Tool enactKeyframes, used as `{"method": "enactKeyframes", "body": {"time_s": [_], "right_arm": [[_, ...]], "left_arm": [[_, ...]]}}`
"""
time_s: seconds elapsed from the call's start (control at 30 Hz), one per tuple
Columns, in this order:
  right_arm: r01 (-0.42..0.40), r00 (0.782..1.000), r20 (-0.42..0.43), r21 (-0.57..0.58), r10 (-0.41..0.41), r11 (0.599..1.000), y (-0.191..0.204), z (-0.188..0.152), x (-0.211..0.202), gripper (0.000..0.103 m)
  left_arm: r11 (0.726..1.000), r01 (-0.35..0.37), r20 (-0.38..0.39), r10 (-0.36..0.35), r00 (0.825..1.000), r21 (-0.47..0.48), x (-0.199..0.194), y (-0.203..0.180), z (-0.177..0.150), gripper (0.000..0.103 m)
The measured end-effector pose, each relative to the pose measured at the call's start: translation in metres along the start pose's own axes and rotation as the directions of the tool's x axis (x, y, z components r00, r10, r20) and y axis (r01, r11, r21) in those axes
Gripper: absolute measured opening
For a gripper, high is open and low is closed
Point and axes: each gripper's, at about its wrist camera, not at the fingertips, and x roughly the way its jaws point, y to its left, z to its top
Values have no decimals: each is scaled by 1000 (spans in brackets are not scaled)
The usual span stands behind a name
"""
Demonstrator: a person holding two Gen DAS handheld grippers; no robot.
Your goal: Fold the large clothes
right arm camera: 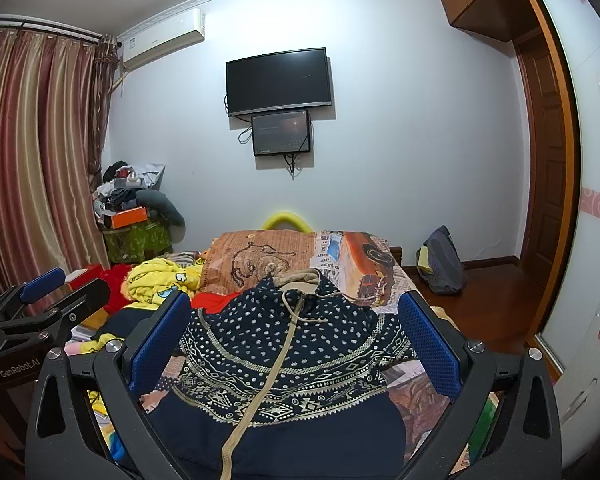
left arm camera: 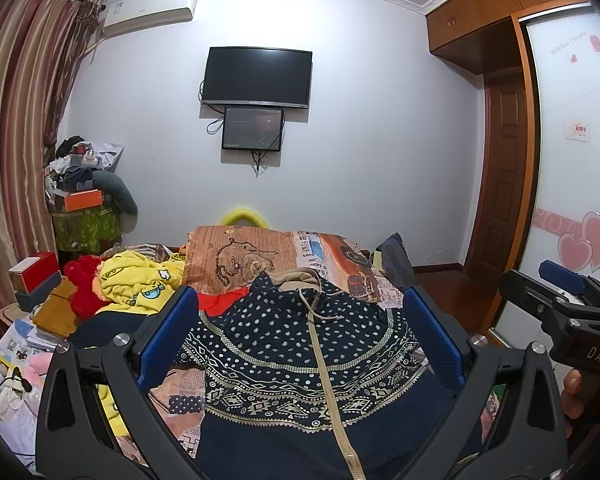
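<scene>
A navy hooded jacket [left arm camera: 296, 352] with white dots, patterned bands and a beige zipper lies spread on the bed, hood away from me; the right wrist view shows the jacket [right arm camera: 284, 352] too. My left gripper [left arm camera: 298, 320] hovers over it, open, blue pads wide apart with nothing between them. My right gripper [right arm camera: 296, 324] is likewise open above the jacket. Each gripper shows at the edge of the other's view: the right gripper [left arm camera: 560, 292] at the right, the left gripper [right arm camera: 48, 292] at the left.
The bed has a newspaper-print cover [left arm camera: 260, 256]. A yellow garment [left arm camera: 140, 280] and a red plush [left arm camera: 84, 284] lie at its left. Boxes and papers [left arm camera: 32, 312] crowd the left side. A dark backpack [right arm camera: 442, 260] sits on the wooden floor at right, by the wardrobe [right arm camera: 580, 200].
</scene>
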Motion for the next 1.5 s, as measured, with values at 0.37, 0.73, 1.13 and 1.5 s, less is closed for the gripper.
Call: {"method": "enactKeyframes", "body": {"time_s": [0.37,0.73,1.13,1.5], "right_arm": [[0,1000,-1,0,0,1000,0,0,0,103],[0,1000,-10,8,0,1000,-3,-3,4,103],[1,1000,-13,9,-1,1000,-3,-3,4,103],[1,1000,-16,10,-1,1000,-2,-3,5,103]], "left_arm": [[1000,-3,-8,3,1000,-5,1,0,1,103],[1000,-3,-14,3,1000,-4,3,0,0,103],[1000,-7,-13,7,1000,-6,6,1,0,103],[1000,-8,-15,8,1000,-8,8,1,-1,103]]}}
